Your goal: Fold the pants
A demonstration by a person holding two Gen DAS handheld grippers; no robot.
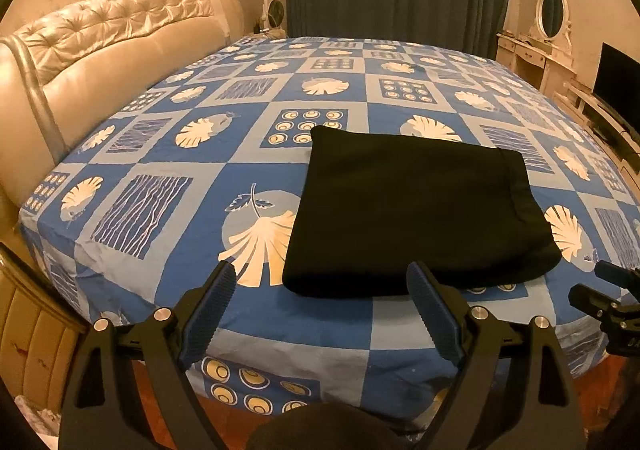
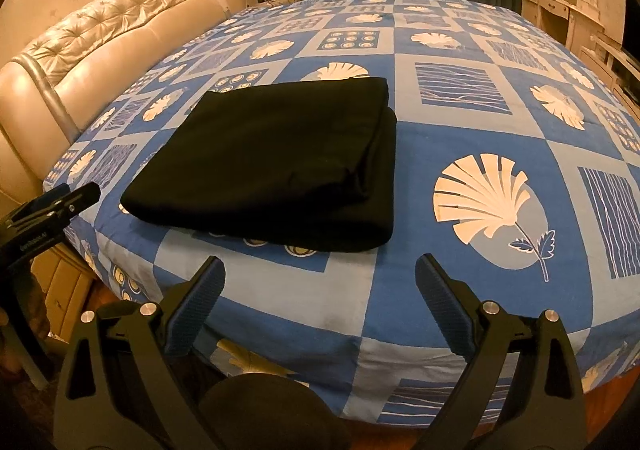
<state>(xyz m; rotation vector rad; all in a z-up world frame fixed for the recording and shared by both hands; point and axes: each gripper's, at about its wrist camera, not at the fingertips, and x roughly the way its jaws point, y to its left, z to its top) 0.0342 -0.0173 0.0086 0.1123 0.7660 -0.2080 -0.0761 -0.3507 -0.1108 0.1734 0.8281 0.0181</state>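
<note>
Black soft-fabric pants (image 2: 272, 161) folded flat on blue patterned bed (image 2: 440, 290); limp, light; pinch at layered edge; left tool (image 1: 322, 284), right tool (image 2: 320, 276) both spread apart, empty.

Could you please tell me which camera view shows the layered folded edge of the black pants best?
The right wrist view: the stacked layers of the pants show along their right edge. The left wrist view shows mostly their flat top.

Black pants (image 2: 272, 165) lie folded in a thick rectangle on the blue patterned bed (image 2: 460, 121); the right tongs (image 2: 320, 270) gape, empty, near the fold.
</note>
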